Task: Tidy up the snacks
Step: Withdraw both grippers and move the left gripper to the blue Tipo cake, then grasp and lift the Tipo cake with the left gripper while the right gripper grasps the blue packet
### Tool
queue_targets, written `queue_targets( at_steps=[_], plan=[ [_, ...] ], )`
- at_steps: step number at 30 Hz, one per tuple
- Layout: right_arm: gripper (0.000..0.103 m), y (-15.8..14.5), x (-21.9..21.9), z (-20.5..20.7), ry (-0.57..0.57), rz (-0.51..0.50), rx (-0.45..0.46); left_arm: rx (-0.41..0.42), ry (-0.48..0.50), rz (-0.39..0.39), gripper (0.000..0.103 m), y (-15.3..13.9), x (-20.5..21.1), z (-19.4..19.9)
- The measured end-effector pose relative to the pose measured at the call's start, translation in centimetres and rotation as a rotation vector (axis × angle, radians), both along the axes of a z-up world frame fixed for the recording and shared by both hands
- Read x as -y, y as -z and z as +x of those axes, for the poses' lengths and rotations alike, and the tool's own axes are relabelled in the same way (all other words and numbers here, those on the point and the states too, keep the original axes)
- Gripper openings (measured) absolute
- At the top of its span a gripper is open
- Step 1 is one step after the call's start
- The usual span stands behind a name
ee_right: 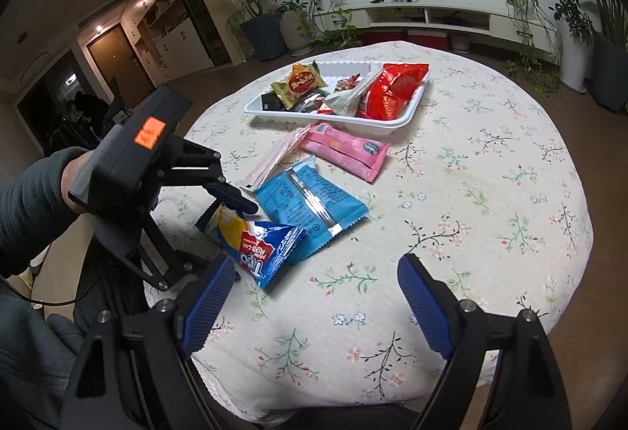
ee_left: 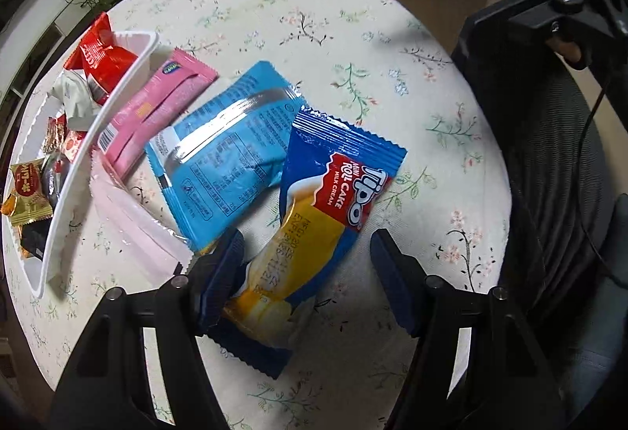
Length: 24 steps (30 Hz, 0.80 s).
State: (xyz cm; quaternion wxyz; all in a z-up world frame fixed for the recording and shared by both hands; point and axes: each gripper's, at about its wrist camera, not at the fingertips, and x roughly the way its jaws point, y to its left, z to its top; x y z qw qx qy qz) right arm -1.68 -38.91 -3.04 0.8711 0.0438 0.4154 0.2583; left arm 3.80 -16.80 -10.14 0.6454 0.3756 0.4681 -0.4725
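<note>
We have the left gripper point(ee_left: 306, 253) low over the Tipo roll cake packet point(ee_left: 314, 218), lower centre of the left wrist view, its jaws spread wide and straddling the packet's yellow end. One finger point(ee_left: 221, 273) seems to touch the wrapper; nothing is clamped yet. We judge this is the setup for picking it up and carrying it to the white tray point(ee_left: 70, 194) at the left edge, which already holds a red bag point(ee_left: 104, 57) and small wrapped sweets.

The packet's far corner overlaps the light blue packet point(ee_left: 223, 151), so lifting could drag that one along. Beyond it lie the pink packet point(ee_left: 157, 108), leaning against the tray wall, and a pale pink sachet point(ee_left: 129, 218), both between us and the tray.

Our right gripper point(ee_right: 312, 306), bottom of the right wrist view, hangs released above bare floral cloth on the desk point(ee_right: 490, 194), holding nothing.
</note>
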Motion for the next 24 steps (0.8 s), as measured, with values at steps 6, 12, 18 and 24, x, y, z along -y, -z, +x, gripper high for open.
queue_targets(
  at_steps=[6, 12, 18, 24],
  plan=[
    [0.087, -0.1, -0.3, 0.2, -0.011, -0.009, -0.001, -0.046, -0.003, -0.001, 0.047, 0.3, -0.1, 0.3],
    [0.085, -0.4, -1.2, 0.9, -0.036, -0.041, -0.006, -0.035, -0.071, -0.042, 0.025, 0.2, -0.7, 0.2],
    [0.083, -0.5, -2.9, 2.1, -0.074, -0.110, -0.012, -0.076, -0.200, -0.123, 0.024, -0.3, -2.9, 0.6],
    [0.076, 0.5, -5.2, 4.4, -0.147, -0.201, -0.052, -0.139, -0.345, -0.243, 0.024, -1.1, -6.9, 0.0]
  ],
)
